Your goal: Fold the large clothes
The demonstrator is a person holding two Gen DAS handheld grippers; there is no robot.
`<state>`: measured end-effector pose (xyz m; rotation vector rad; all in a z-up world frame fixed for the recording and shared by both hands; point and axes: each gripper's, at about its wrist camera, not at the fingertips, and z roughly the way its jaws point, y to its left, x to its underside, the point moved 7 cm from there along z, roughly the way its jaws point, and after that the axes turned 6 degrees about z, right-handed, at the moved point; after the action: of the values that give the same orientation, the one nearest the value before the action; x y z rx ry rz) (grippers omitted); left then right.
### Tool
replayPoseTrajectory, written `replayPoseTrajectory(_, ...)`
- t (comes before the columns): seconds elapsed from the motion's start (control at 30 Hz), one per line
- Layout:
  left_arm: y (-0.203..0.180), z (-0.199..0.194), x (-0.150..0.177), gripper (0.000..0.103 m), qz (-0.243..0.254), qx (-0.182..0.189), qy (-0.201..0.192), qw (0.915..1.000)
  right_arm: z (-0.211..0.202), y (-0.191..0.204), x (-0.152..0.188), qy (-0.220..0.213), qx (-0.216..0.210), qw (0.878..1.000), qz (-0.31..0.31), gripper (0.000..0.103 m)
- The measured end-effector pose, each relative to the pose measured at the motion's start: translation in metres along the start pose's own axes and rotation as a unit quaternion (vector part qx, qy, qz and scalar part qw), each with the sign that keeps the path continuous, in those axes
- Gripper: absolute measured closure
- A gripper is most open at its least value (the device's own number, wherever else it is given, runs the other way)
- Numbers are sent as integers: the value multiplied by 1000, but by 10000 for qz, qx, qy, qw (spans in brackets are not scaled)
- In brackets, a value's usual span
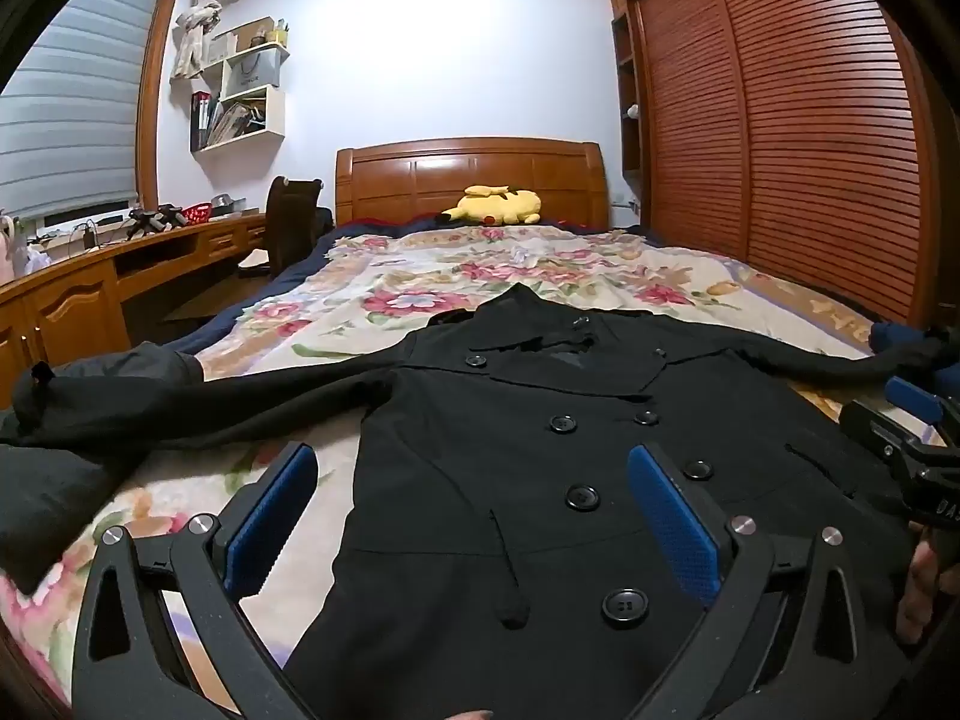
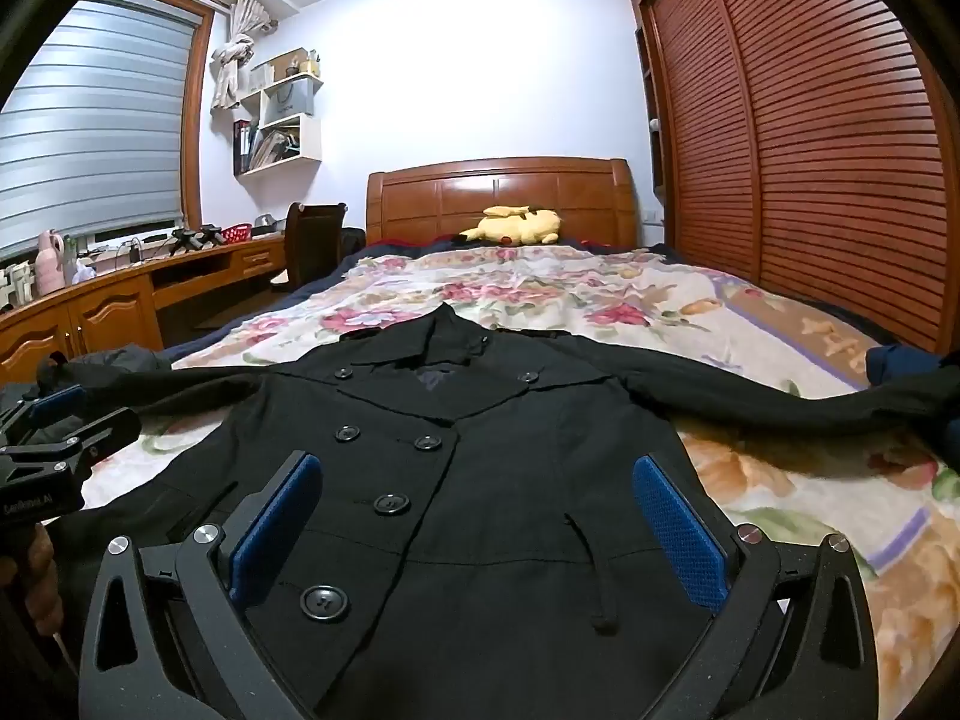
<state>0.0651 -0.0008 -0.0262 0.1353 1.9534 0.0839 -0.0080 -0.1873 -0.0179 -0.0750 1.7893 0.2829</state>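
A black double-breasted coat (image 1: 516, 450) lies face up and spread flat on the bed, collar toward the headboard, both sleeves stretched out sideways. It also fills the lower middle of the right wrist view (image 2: 492, 468). My left gripper (image 1: 474, 474) is open and empty, hovering over the coat's lower left front. My right gripper (image 2: 480, 486) is open and empty over the coat's lower right front. Each gripper shows at the edge of the other's view, the right one (image 1: 900, 420) and the left one (image 2: 66, 420).
The bed carries a floral quilt (image 1: 456, 282). A yellow plush toy (image 1: 498, 207) lies by the wooden headboard (image 1: 474, 180). A wooden desk (image 1: 120, 264) and a chair (image 1: 291, 222) stand left. Slatted wardrobe doors (image 1: 780, 132) run along the right.
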Motion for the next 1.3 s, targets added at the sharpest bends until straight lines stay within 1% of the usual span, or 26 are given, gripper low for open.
replayPoseTrajectory(0.1,6,-3,-2,0,-113,48,-40,9999,0,0,0,4,2,10000,-14,0)
replayPoseTrajectory(0.57,4,-4,-3,0,-62,2,-79,9999,-1,1,-1,-11,15,10000,-50,0)
replayPoseTrajectory(0.8,13,-9,-3,0,-79,-18,-106,9999,-3,-2,-1,-16,20,10000,-50,0)
replayPoseTrajectory(1.3,10,-9,-4,0,-63,-60,-115,9999,3,0,0,-4,33,10000,-77,0)
